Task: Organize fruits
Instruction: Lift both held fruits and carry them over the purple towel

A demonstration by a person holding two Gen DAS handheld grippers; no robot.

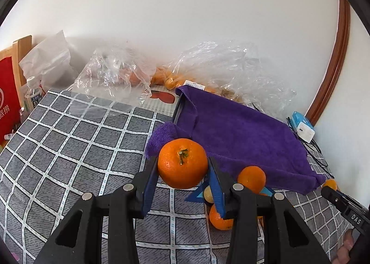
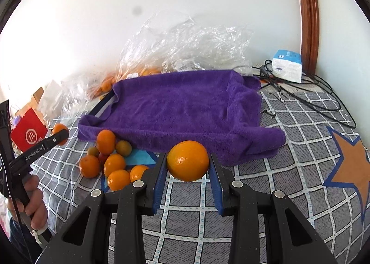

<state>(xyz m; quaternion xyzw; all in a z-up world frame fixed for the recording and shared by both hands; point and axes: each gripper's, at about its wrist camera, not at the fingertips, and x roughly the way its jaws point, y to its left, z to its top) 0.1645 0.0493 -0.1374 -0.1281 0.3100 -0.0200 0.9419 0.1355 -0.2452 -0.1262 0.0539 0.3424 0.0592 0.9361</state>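
Note:
My left gripper (image 1: 182, 166) is shut on an orange mandarin with a green stem (image 1: 182, 163), held above the checked cloth at the near left corner of a purple towel (image 1: 242, 134). My right gripper (image 2: 187, 162) is shut on a second mandarin (image 2: 187, 161), held in front of the purple towel (image 2: 180, 106). A pile of several loose mandarins and small fruits (image 2: 111, 162) lies on the cloth at the towel's front left; some show in the left wrist view (image 1: 251, 178). The left gripper's finger and its mandarin (image 2: 60, 134) show at the left of the right wrist view.
The grey checked tablecloth (image 1: 69, 143) covers the surface. Clear plastic bags (image 2: 185, 44) with more oranges lie against the wall behind the towel. A white and blue box (image 2: 288, 66) and black cables (image 2: 312, 95) sit at the back right. A red bag (image 1: 8, 95) and bottle (image 1: 33, 92) stand at left.

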